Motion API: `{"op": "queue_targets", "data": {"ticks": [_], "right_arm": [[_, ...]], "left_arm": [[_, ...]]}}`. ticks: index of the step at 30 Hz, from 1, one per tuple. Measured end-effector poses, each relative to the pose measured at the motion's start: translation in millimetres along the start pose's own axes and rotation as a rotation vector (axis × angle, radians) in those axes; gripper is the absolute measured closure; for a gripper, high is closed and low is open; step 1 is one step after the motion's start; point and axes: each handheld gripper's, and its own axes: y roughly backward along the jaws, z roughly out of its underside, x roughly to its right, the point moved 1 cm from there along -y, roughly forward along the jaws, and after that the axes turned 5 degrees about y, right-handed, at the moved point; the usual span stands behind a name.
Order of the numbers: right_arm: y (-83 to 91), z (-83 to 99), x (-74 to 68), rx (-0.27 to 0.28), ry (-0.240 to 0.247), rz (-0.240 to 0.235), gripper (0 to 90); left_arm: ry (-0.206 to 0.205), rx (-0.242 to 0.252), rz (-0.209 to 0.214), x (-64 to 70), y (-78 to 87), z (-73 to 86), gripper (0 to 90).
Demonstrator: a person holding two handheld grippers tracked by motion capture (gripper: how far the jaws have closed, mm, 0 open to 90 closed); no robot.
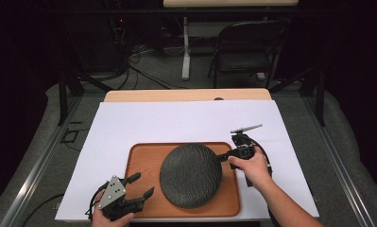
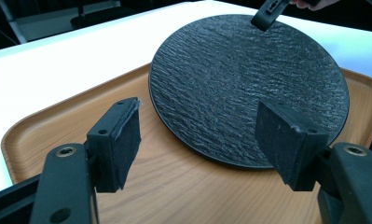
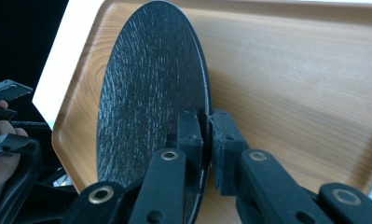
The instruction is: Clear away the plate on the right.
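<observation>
Left gripper [image 1: 143,184] near-left, jaws wide, over wooden tray [image 1: 143,156]; right gripper [image 1: 222,156] pinches black plate [image 1: 191,175] right rim.

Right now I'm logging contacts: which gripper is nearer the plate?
Right. The right gripper is clamped on the plate rim; the left gripper hovers open beside it, over the tray.

Wooden tray [image 1: 143,156]: left third bare, open to a claw. Black plate [image 1: 191,175]: covers the tray's middle and right, blocking passage there. Left claw [image 1: 141,185], jaws spread, occupies the tray's near-left corner. White surface [image 1: 176,120] beyond the tray: free all across.
</observation>
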Motion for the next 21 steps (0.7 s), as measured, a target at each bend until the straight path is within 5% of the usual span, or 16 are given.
{"op": "queue_targets", "data": {"ticks": [6, 21], "right_arm": [[-5.0, 10.4, 13.0, -0.004, -0.058, 0.005, 81.4], [-13.2, 30.4, 31.1, 0.016, -0.111, -0.008, 78.9]], "left_arm": [[-0.001, -0.001, 0.000, 0.1, 0.0, 0.1, 31.4], [-0.001, 0.000, 0.003, 0.1, -0.7, 0.3, 31.4]]}}
